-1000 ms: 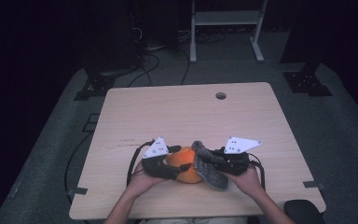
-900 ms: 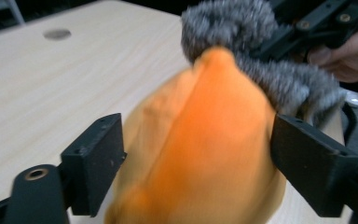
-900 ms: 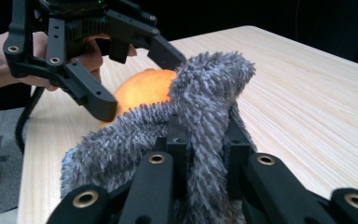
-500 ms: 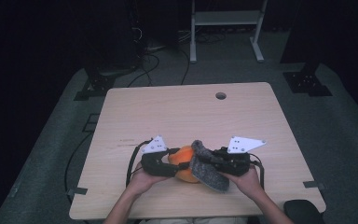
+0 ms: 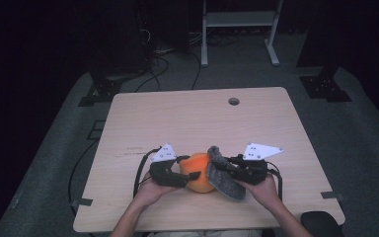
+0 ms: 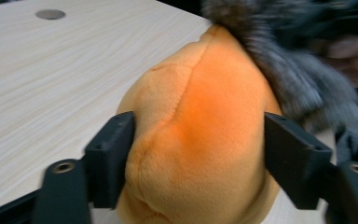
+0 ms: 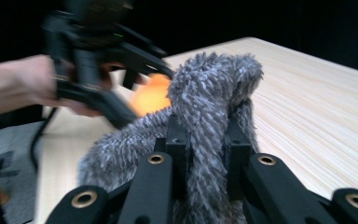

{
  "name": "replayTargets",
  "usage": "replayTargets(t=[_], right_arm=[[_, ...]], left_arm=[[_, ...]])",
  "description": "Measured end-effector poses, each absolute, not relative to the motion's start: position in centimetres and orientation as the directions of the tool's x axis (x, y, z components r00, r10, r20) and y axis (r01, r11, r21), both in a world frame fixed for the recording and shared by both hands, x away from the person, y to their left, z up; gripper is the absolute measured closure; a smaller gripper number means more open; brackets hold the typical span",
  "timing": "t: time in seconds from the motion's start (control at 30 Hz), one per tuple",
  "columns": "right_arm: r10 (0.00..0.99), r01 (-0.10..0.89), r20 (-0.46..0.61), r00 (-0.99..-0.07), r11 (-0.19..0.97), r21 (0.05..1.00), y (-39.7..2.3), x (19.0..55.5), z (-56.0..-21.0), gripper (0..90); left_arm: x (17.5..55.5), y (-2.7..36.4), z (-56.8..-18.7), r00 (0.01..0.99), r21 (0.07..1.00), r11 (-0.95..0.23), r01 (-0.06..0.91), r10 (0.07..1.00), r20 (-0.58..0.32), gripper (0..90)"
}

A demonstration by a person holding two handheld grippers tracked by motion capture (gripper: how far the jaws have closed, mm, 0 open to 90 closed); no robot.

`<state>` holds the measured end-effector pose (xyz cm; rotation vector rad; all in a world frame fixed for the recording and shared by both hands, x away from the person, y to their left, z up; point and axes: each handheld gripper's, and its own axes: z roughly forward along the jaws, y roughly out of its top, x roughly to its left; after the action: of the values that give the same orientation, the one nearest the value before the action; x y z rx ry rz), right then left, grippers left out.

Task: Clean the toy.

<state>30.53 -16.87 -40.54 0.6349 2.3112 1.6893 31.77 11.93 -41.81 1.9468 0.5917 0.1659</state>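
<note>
Left gripper (image 6: 198, 154) clamped around orange plush (image 6: 200, 140) on table (image 5: 187, 118). Right gripper (image 7: 205, 140) pinching grey furry cloth (image 7: 209, 107), draped against the plush.

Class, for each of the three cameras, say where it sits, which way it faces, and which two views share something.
High view: above the near edge, looking down on the table; forearms and both hands enter below.
Left gripper view: on the left gripper, facing the orange plush between its jaws.
Right gripper view: on the right gripper, facing the grey fuzzy cloth it pinches.
Shared: both gripper views show plush and cloth.
</note>
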Motion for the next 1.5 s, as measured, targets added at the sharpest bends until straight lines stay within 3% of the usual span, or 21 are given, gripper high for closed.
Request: replayTargets(t=[0.1, 0.2, 0.27, 0.33, 0.43, 0.53, 0.63, 0.73, 0.87, 0.93, 1.1, 1.27, 1.37, 1.5], right_arm=[[0.445, 0.191, 0.051, -0.894, 0.275, 0.942, -16.4, 30.2, -40.3, 76.5], [0.465, 0.220, 0.075, -0.882, 0.267, 0.938, -17.0, 30.7, -40.6, 76.6], [0.493, 0.227, 0.069, -0.868, 0.269, 0.936, -17.5, 31.0, -40.6, 76.6], [0.497, 0.250, 0.097, -0.862, 0.251, 0.935, -18.0, 31.4, -40.8, 76.6], [0.484, 0.239, 0.093, -0.870, 0.250, 0.938, -17.5, 31.0, -40.7, 76.5], [0.469, 0.213, 0.072, -0.881, 0.257, 0.943, -17.3, 30.6, -40.4, 76.6], [0.496, 0.239, 0.083, -0.864, 0.260, 0.936, -17.6, 31.1, -40.5, 76.7], [0.497, 0.249, 0.093, -0.863, 0.258, 0.934, -17.6, 31.1, -40.7, 76.7], [0.494, 0.235, 0.075, -0.866, 0.270, 0.934, -17.2, 31.1, -40.7, 76.7], [0.503, 0.248, 0.085, -0.860, 0.265, 0.932, -17.5, 31.3, -40.8, 76.7], [0.482, 0.239, 0.090, -0.872, 0.258, 0.936, -17.0, 30.8, -40.6, 76.7], [0.444, 0.199, 0.060, -0.894, 0.274, 0.941, -16.5, 30.6, -40.3, 76.7], [0.498, 0.221, 0.061, -0.865, 0.268, 0.938, -17.6, 31.4, -40.5, 76.7], [0.517, 0.226, 0.052, -0.855, 0.280, 0.933, -18.0, 31.4, -40.7, 76.7]], left_arm=[[31.7, 11.8, -41.6, 0.880, 0.885, -0.346, 0.312, 0.455, -0.133, 31.5], [31.8, 12.0, -41.5, 0.903, 0.881, -0.344, 0.325, 0.389, -0.182, 25.4], [31.8, 12.2, -41.6, 0.899, 0.884, -0.327, 0.333, 0.392, -0.194, 24.6], [31.6, 11.5, -41.8, 0.897, 0.879, -0.364, 0.307, 0.419, -0.140, 25.4], [31.1, 11.0, -41.7, 0.890, 0.885, -0.399, 0.239, 0.455, -0.035, 35.5], [31.3, 11.8, -41.4, 0.896, 0.898, -0.361, 0.252, 0.439, -0.075, 42.6], [31.4, 12.3, -41.3, 0.905, 0.902, -0.347, 0.259, 0.413, -0.101, 44.2], [31.4, 12.0, -41.4, 0.905, 0.896, -0.360, 0.259, 0.414, -0.095, 39.0], [31.7, 11.8, -41.7, 0.897, 0.881, -0.372, 0.292, 0.426, -0.117, 20.5], [31.7, 11.6, -42.1, 0.899, 0.874, -0.391, 0.287, 0.425, -0.105, 19.9], [31.2, 11.3, -42.4, 0.897, 0.887, -0.397, 0.235, 0.439, -0.041, 36.6], [31.0, 11.6, -42.3, 0.919, 0.883, -0.420, 0.211, 0.392, -0.033, 42.6], [31.0, 11.7, -42.3, 0.928, 0.884, -0.415, 0.216, 0.368, -0.055, 38.7], [31.7, 11.7, -42.4, 0.910, 0.883, -0.370, 0.287, 0.394, -0.130, 21.4]])
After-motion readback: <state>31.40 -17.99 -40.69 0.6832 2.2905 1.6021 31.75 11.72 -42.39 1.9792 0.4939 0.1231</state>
